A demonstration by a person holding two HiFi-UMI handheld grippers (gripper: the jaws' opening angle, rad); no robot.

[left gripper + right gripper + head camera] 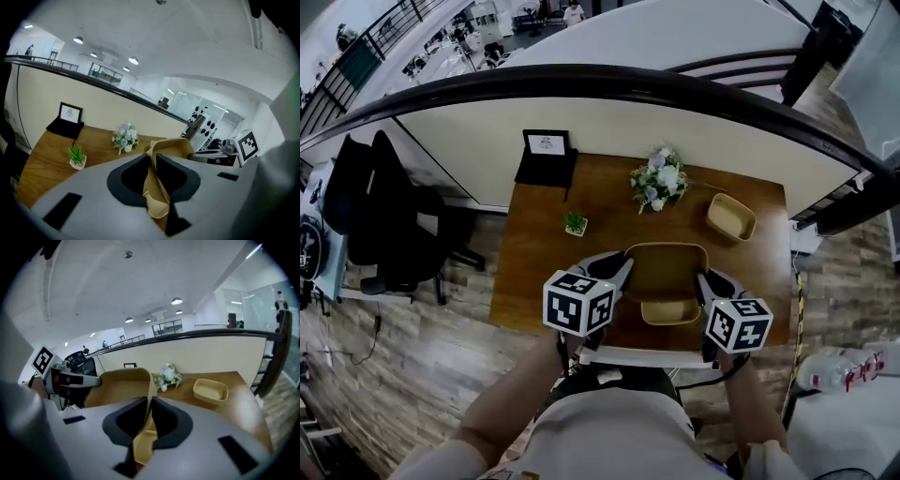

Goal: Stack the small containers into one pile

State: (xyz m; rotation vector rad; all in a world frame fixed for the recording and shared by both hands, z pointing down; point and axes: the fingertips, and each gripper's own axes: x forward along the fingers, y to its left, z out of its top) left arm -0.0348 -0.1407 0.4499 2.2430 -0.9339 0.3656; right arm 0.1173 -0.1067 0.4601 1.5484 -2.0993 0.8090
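Tan, thin-walled and matt, the held container (666, 267) is carried between two hand-held grippers over the front half of the wooden table (525, 262).

**Grip.** The left gripper (623, 267) is clenched on the rim at the container's 9 o'clock side. Its own view shows the dark pads (136, 176) pinching the tan wall edge-on. The right gripper (705, 281) grasps the opposite rim at 3 o'clock, where the wall again runs as a thin strip between closed pads (164, 420). Neither gripper is free.

**Other task items.** A near container (670, 312), smaller and of the same tan stock, lies at 6 o'clock of the held one, at the table's front edge. Whether the two touch cannot be told. A far container (731, 217) stands well apart at 2 o'clock and appears empty in the right gripper view (210, 391).

**Bystanders.** Flowers (659, 180) stand at 12 o'clock, a potted plant (575, 223) at 10 o'clock and a picture frame (547, 145) at 11 o'clock. None of them lies between the containers.

**Handling, as judged.**
- The ware looks light and like moulded fibre: stiff enough to keep its shape, but with a wall that would flex or crease under a hard pinch.
- The matt surface should give the pads good friction.
- The rolled rim is the natural hold, and opposed grips on the two short sides keep an open tray level.
- A one-sided pinch would let it tip.
- The sloped walls suggest that the pieces nest, the smaller inside the larger.
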